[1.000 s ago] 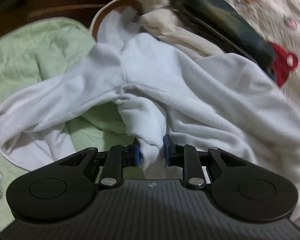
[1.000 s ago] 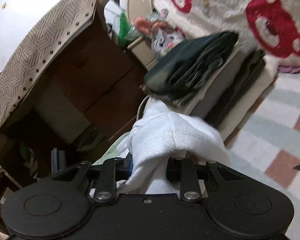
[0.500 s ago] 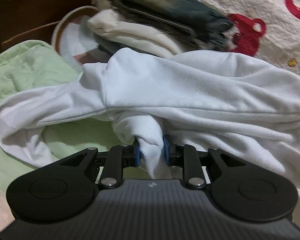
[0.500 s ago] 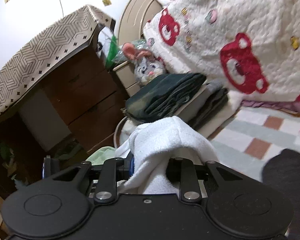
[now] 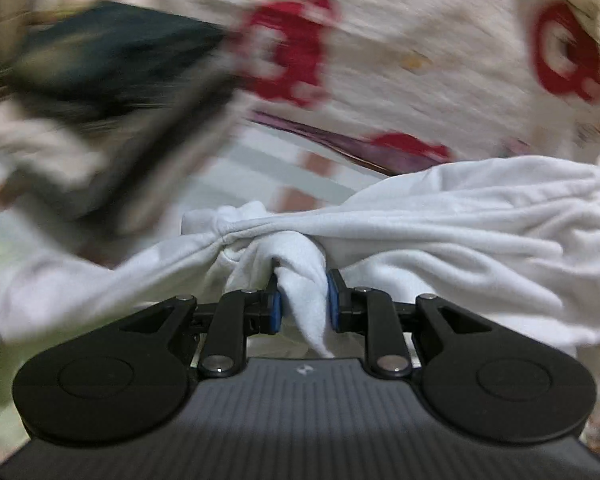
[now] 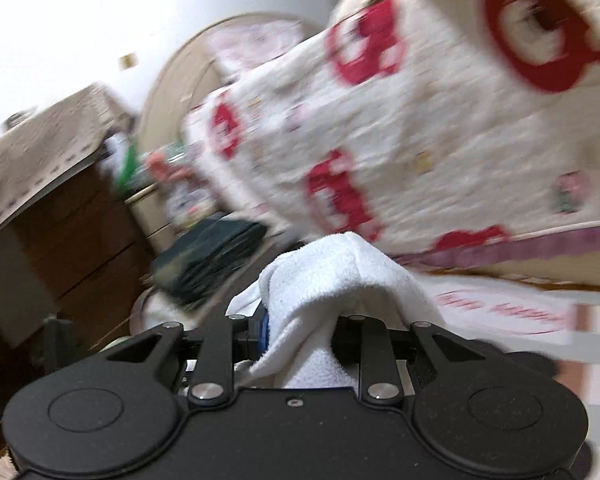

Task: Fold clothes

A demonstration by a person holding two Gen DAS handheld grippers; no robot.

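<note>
Both grippers, left (image 5: 302,300) and right (image 6: 300,332), clench one white garment (image 5: 460,224); keep it taut and level.

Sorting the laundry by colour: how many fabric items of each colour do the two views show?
White garment, held by both claws: 1
Dark folded clothes: 1 pile, pieces too blurred to count
Cream blanket with red bears: 1
Total: 3

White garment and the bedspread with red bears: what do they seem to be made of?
White garment: soft knit, probably cotton fleece; smooth matte outside, and a looped, towel-like inside shows in the right wrist view. Bedspread: cream fabric with a nubby, quilted-looking surface and red bear shapes; motion blur leaves the weave uncertain.
</note>
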